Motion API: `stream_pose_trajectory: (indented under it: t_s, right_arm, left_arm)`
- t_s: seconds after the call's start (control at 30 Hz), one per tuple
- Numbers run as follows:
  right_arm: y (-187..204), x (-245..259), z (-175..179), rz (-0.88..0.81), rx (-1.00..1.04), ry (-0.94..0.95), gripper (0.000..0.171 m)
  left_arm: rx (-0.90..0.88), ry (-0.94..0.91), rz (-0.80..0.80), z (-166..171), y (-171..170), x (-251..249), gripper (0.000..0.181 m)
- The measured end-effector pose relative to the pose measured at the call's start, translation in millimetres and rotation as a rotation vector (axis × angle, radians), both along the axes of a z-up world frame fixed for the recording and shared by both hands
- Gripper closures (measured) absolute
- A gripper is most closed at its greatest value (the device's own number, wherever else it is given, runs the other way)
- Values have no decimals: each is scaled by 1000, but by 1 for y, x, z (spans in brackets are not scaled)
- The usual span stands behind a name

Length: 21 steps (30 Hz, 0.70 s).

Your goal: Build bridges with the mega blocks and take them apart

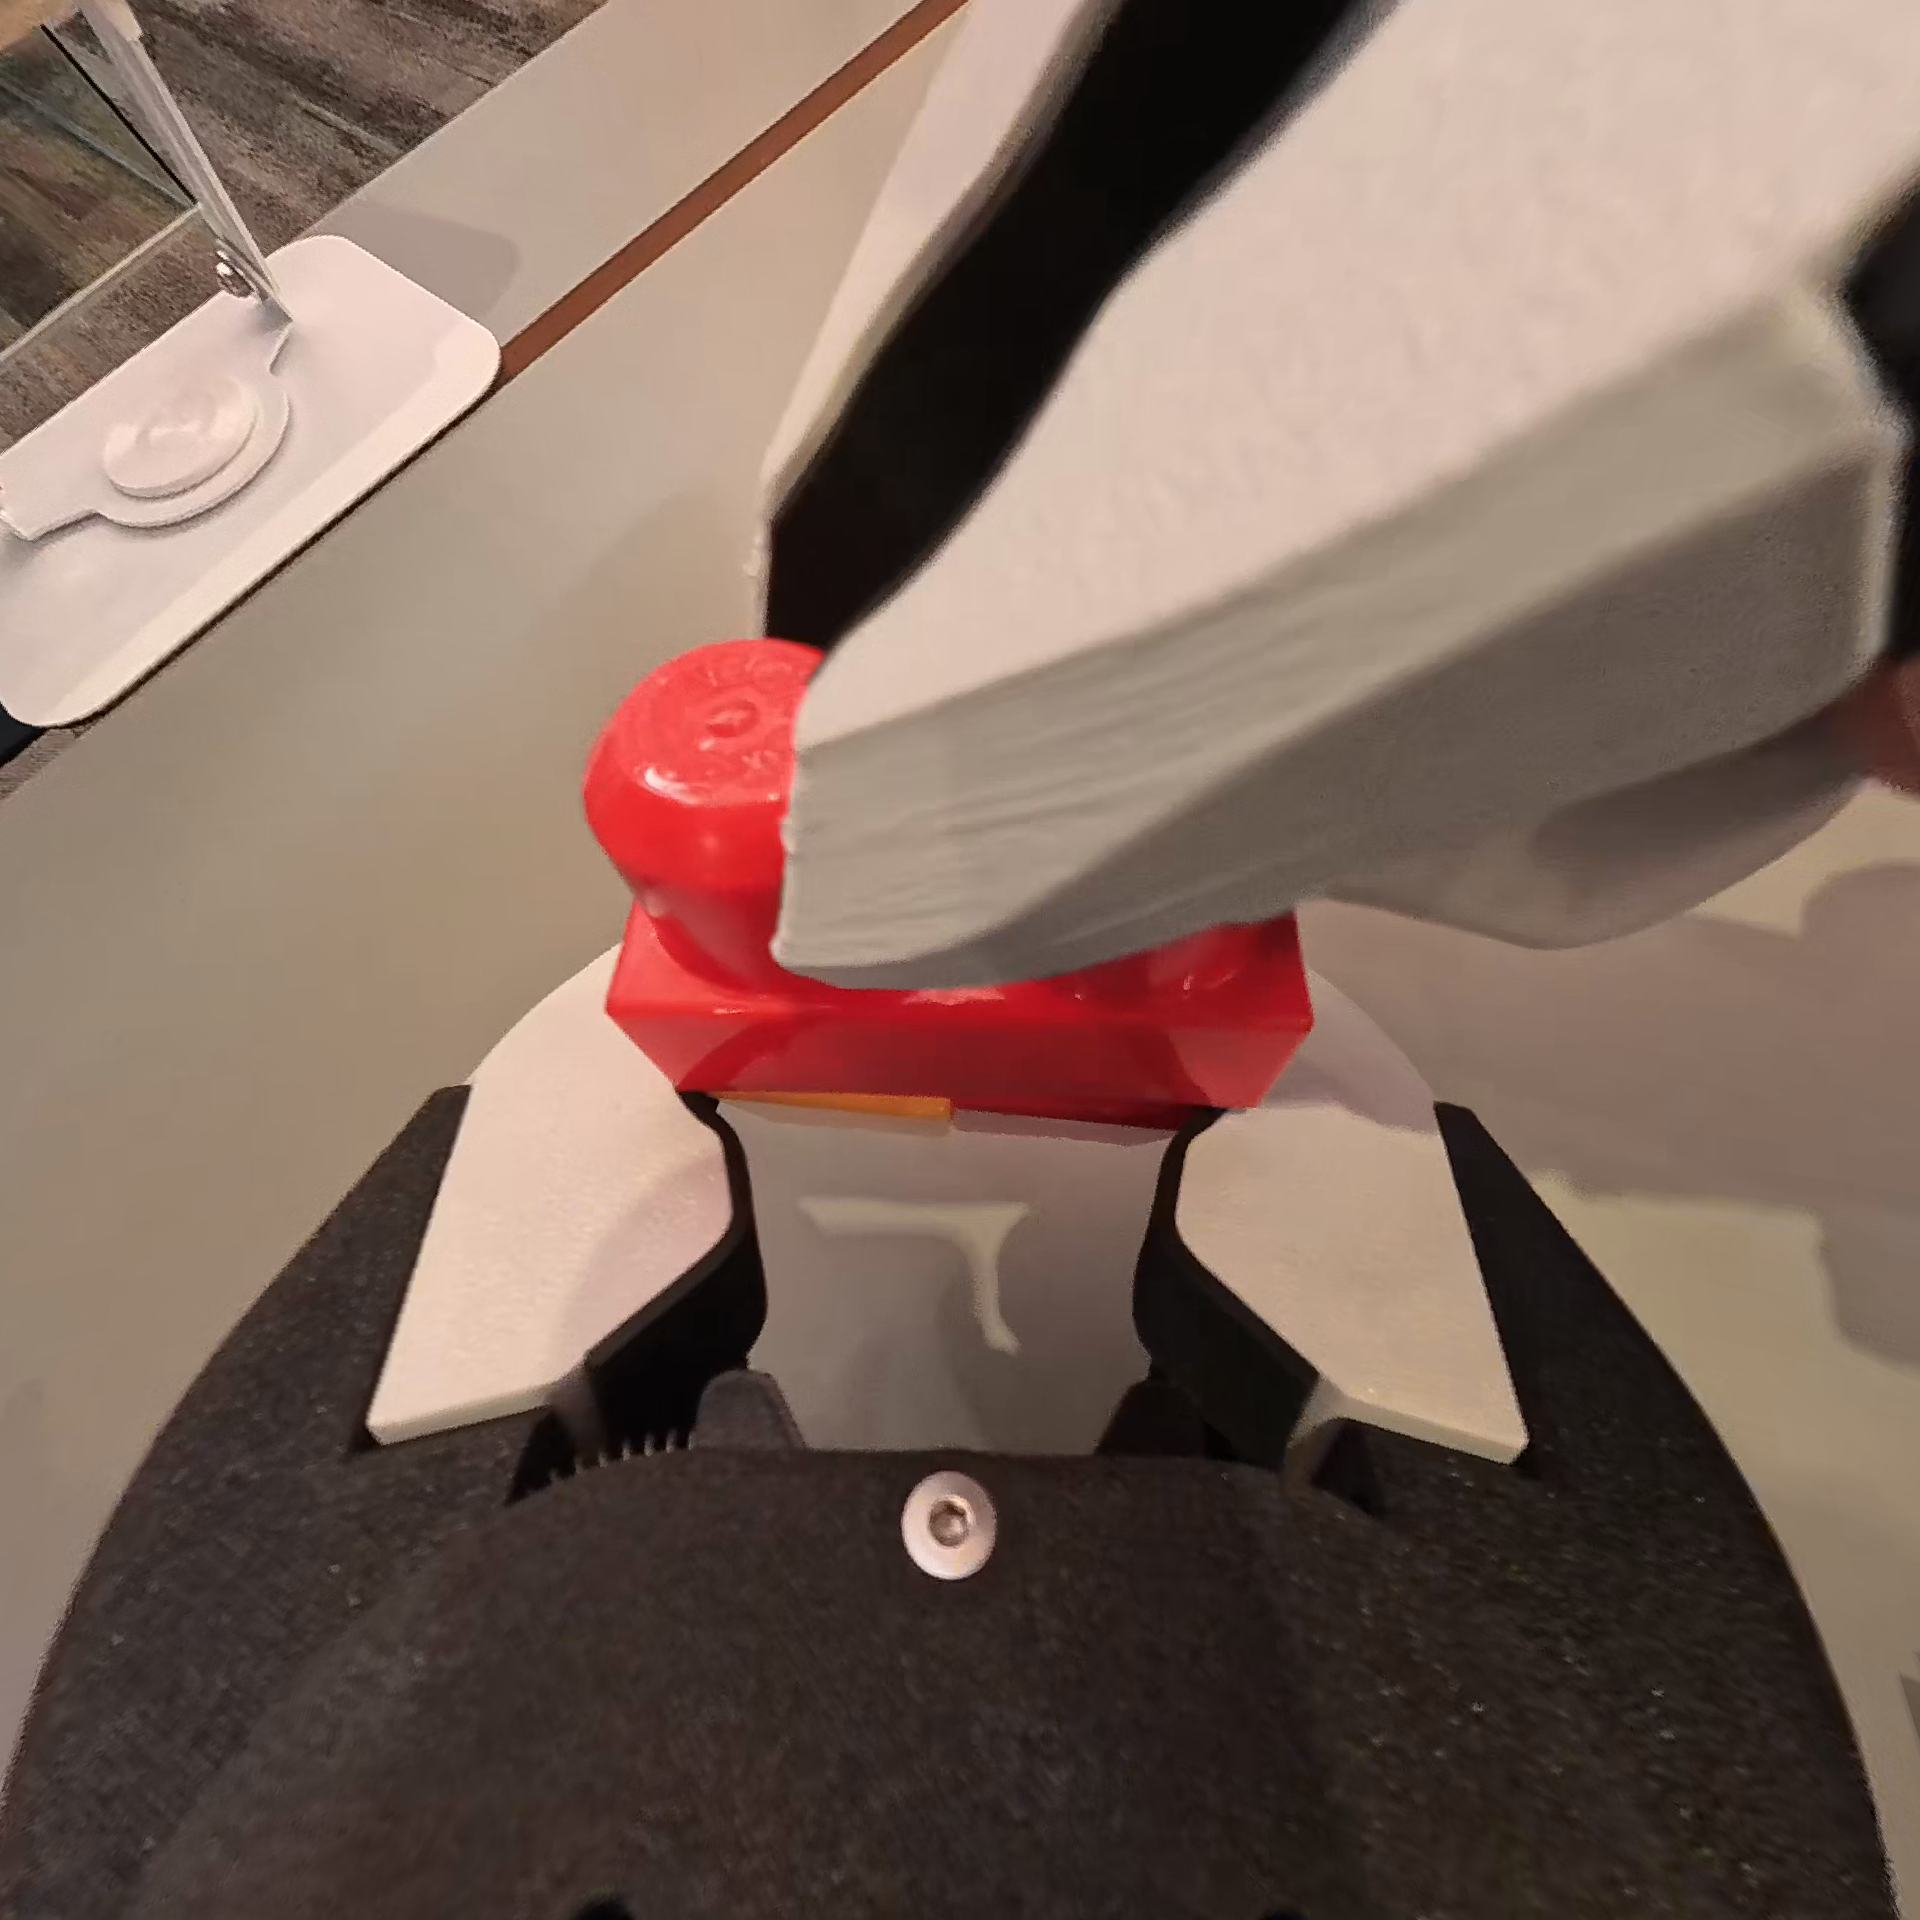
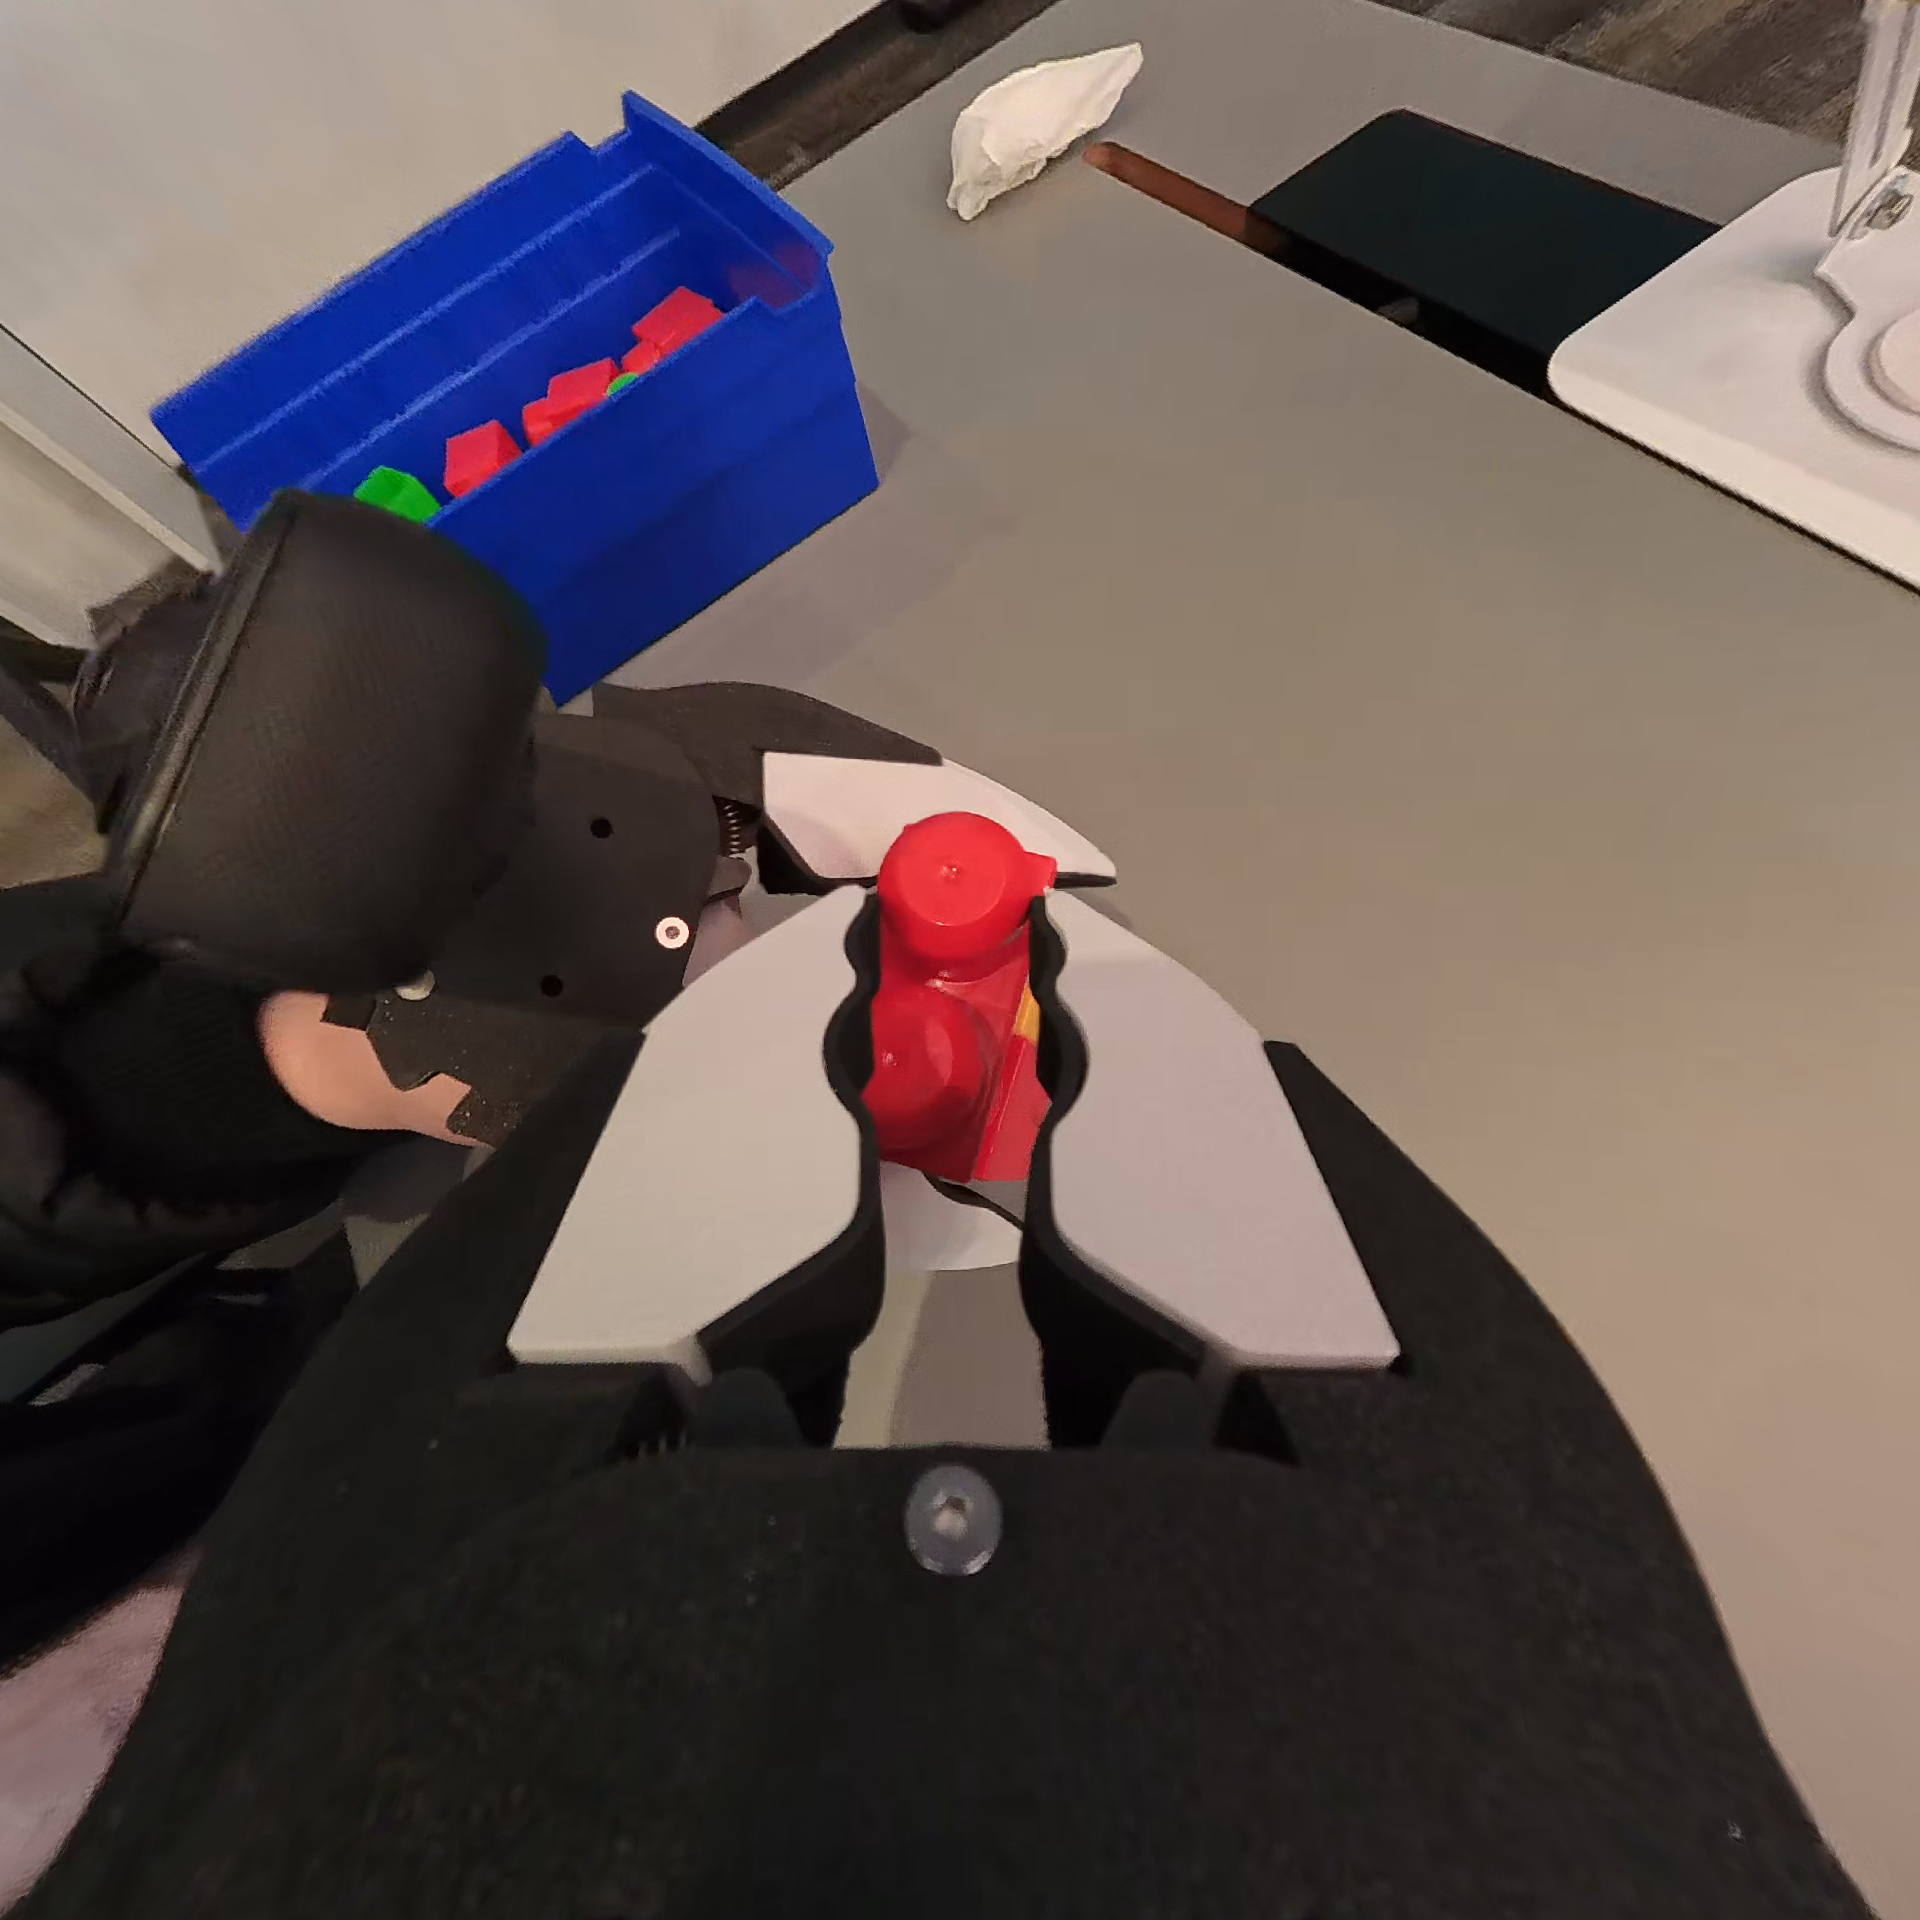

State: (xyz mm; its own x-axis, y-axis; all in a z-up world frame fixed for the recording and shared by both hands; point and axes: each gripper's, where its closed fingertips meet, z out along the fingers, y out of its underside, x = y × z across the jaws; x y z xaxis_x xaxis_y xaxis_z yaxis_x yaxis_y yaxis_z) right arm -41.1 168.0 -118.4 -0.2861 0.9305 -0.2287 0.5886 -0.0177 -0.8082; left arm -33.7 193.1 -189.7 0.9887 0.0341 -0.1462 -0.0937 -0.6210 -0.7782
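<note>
honestly nothing readable anywhere here, just some raised embossed marks on the top stud of the red block [image 1: 940,997], too blurry and shiny to make out

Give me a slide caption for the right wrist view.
Right tool grips a red block above the grey table, blue bin behind.

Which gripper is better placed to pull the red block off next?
Probably the right gripper. Its jaws close on the red block's sides, along its studs. The left gripper pinches lower, at the block's base where an orange piece shows, so it looks better suited to steadying.
</note>
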Motion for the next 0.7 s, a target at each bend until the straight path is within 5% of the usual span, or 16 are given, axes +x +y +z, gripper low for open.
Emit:
stream_pose_trajectory:
  t_s: [0.03, 0.37, 0.7]
  right_arm:
    - [0, 0, 0, 1, 25, -5, 144]
    - [-1, -2, -17, 2, 213, -60, 145]
    - [0, -3, -39, -23, 128, -60, 145]
  left_arm:
    - [4, -11, 3, 1, 0, 0, 92]
    - [-23, -74, -4, -20, 1, 2, 92]
    - [-97, -106, -18, -43, -4, 4, 92]
